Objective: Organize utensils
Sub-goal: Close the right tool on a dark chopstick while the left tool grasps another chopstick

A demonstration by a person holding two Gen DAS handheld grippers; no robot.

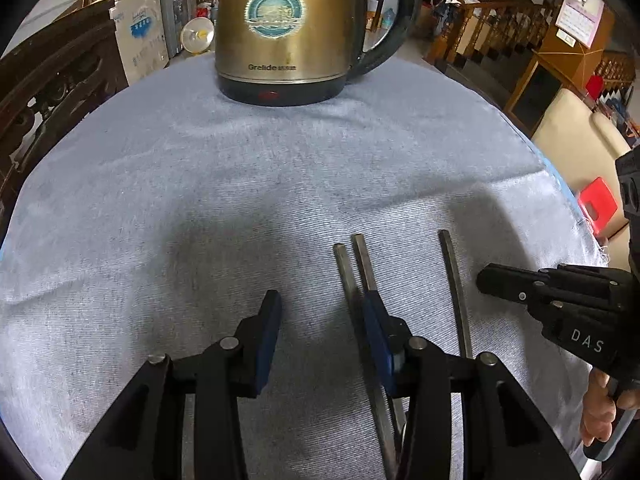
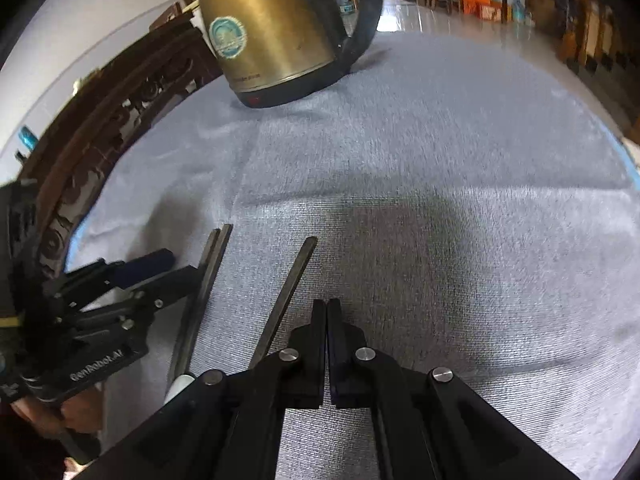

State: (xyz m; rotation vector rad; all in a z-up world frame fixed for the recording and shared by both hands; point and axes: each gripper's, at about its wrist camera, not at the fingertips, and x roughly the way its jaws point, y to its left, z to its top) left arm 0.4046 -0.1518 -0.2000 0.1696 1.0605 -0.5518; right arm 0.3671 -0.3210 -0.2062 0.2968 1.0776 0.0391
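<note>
Three dark metal chopsticks point(image 1: 454, 280) lie on the grey tablecloth point(image 1: 240, 200), on the near side of the brass-coloured kettle point(image 1: 288, 28) and well apart from it. A touching pair point(image 2: 214, 256) lies to the left, the single one to its right. Left gripper point(image 1: 320, 312): jaws apart, nothing between them, right finger over the pair. Right gripper point(image 2: 327, 320): jaws together, empty, just beside the single chopstick point(image 2: 292, 280)

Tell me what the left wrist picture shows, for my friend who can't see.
The open left gripper hangs over three dark chopsticks lying on a grey-blue cloth. The shut right gripper comes in from the right beside them. A gold kettle stands at the far end.
</note>
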